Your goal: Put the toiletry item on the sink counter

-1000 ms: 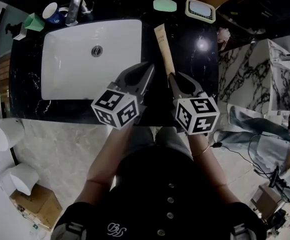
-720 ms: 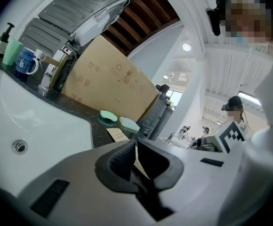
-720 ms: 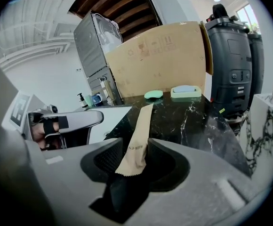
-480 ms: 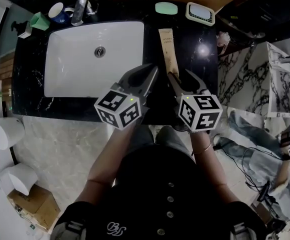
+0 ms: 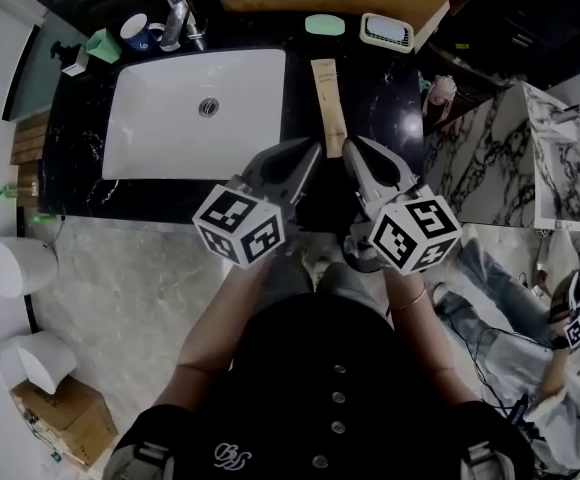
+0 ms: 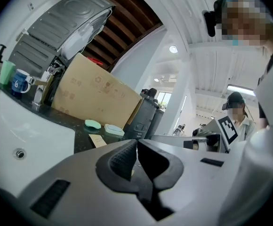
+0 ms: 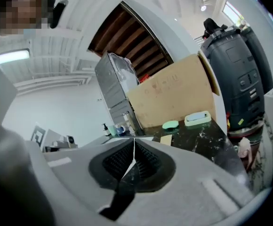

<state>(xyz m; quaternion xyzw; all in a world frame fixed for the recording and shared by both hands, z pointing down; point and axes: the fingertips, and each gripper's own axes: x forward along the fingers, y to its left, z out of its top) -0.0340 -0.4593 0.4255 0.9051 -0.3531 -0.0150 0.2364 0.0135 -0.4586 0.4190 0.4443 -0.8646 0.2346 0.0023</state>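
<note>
The sink (image 5: 160, 133) is set in the left part of the tabletop (image 5: 385, 103). Behind the sink stands the faucet (image 5: 182, 13). Off the sink's far left corner a mug (image 5: 138, 32), a cup (image 5: 101, 46) and a pump bottle (image 5: 70, 58) stand in a row. Just right of the sink the tube (image 5: 328, 93) lies flat on the tabletop. Past the sink's far right corner lies a soap bar (image 5: 325, 25), and farther right of the sink a soap dish (image 5: 366, 30).

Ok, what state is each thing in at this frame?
tube: lying flat on the counter, right of the sink, touched by neither gripper.
left gripper: fingers shut, empty.
right gripper: fingers just closed, shut, nothing between them.
sink: basin empty.
mug: upright beside the faucet.
</note>
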